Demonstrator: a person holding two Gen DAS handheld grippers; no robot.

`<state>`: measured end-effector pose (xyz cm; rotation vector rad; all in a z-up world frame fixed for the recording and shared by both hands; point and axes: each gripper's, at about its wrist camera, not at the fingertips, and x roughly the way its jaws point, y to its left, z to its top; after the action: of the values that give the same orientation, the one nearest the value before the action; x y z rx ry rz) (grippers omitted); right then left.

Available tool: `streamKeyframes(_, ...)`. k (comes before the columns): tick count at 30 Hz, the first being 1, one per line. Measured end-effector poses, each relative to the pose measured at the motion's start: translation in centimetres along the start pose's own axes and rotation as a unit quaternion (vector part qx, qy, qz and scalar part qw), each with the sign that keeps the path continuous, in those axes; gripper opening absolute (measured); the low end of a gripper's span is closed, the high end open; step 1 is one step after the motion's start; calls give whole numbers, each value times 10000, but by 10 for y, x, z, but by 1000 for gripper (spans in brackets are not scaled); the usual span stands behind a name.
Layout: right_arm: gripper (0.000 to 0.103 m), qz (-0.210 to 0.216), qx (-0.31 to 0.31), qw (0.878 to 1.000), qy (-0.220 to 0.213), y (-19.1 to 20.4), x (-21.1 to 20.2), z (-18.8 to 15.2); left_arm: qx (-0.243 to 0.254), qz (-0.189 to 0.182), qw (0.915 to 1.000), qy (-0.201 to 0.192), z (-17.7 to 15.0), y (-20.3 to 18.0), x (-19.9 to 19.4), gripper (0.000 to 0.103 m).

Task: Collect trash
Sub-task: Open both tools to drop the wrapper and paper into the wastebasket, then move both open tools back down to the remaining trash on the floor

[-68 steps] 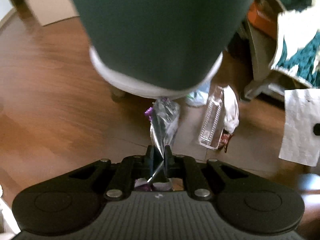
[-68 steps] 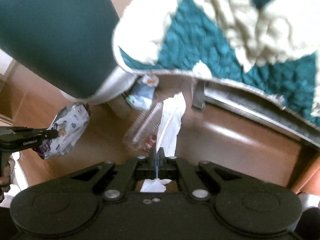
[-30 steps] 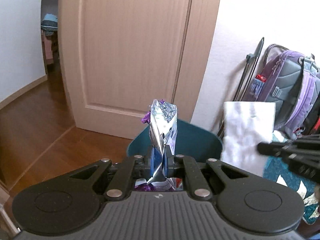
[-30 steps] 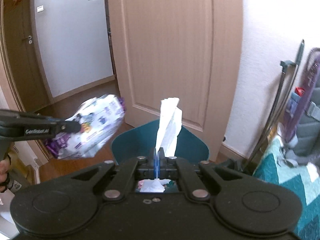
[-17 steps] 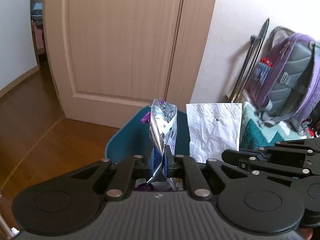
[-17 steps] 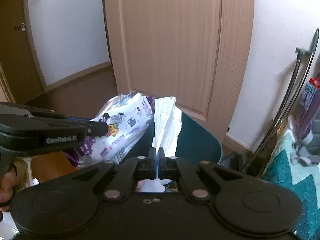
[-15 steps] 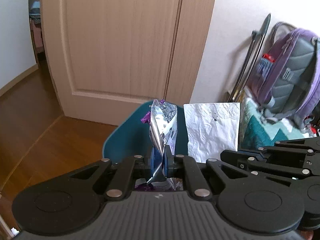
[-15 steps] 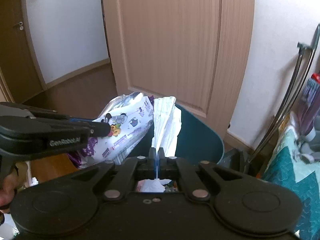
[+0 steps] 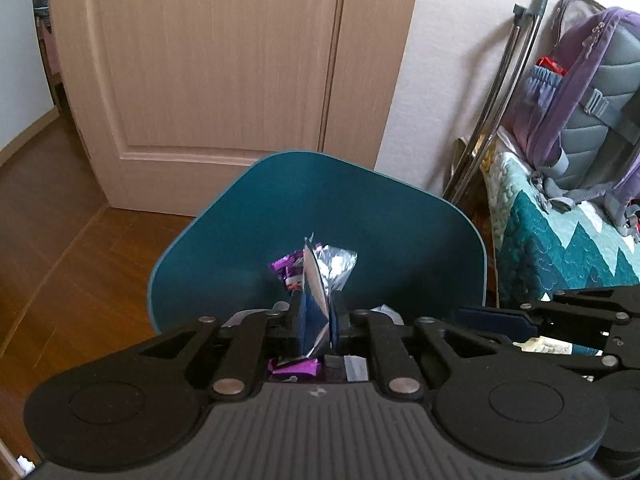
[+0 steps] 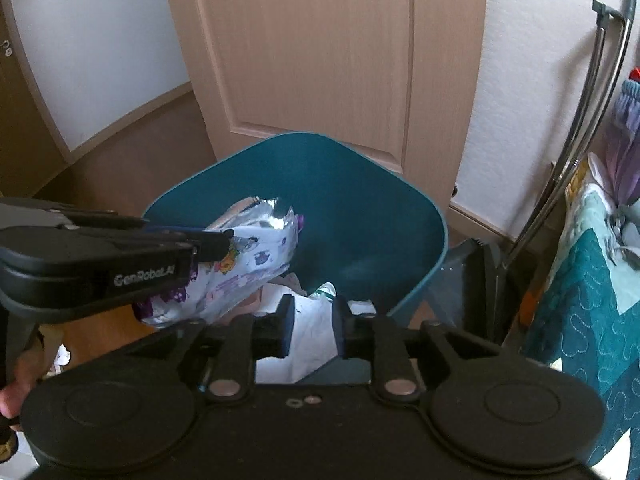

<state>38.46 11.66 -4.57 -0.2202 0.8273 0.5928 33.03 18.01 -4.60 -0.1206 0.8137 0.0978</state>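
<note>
A teal trash bin (image 9: 360,208) (image 10: 360,208) stands open right below both grippers. My left gripper (image 9: 318,312) (image 10: 208,240) holds a silver and purple snack wrapper (image 9: 324,276) (image 10: 248,264) over the bin's mouth. Its jaws are starting to open, with the wrapper still pinched between them. My right gripper (image 10: 313,312) (image 9: 500,320) is opening too. Its fingers stand apart, and the white paper napkin (image 10: 312,340) lies loose below them among other trash in the bin.
A beige door (image 9: 224,60) is behind the bin. Metal poles (image 9: 500,92) lean on the white wall, and a purple and grey backpack (image 9: 580,80) rests on a teal quilt (image 9: 560,248) at the right. A hand (image 10: 12,380) grips the left tool. The floor is brown wood (image 9: 60,260).
Both grippers have sunk closer over the bin. The right jaws have parted and the napkin no longer stands upright between them. The left fingers have spread slightly around the wrapper.
</note>
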Motion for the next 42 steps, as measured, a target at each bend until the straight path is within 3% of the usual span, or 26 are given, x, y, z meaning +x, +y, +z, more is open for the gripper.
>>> streamKeyframes(3, 24, 35, 38, 10000, -25, -2, -8, -4, -80, -34, 9999, 62, -1, 1, 2, 17)
streamKeyframes(7, 30, 97, 109, 9998, -97, -7, -16, -6, -217, -49, 9997, 118, -6, 2, 0, 57)
streamKeyframes(8, 33, 113, 122, 9998, -108, -7, -19, -5, -240, -19, 9997, 71, -8, 3, -3, 60)
streamKeyframes(13, 38, 168, 146, 9995, -234, -9, -37, -10, -201, -6, 9998, 68, -14, 2, -17, 61)
streamKeyframes(15, 38, 188, 144, 9993, -281, -8, -48, -13, -215, 2, 9998, 13, -16, 2, -28, 67)
streamKeyframes(23, 42, 247, 184, 9979, -561, -5, -95, -27, -179, -45, 9990, -414, -19, -5, -85, 68)
streamKeyframes(27, 49, 308, 221, 9967, -724, -2, -122, -37, 6, -59, 9977, -669, -27, -12, -116, 69)
streamKeyframes(32, 52, 362, 218, 9948, -927, -1, -153, -49, 184, -142, 9946, -1016, -39, -25, -155, 80)
streamKeyframes(42, 54, 496, 258, 9905, -1256, 2, -214, -76, 281, -417, 9886, -1418, -67, -50, -213, 84)
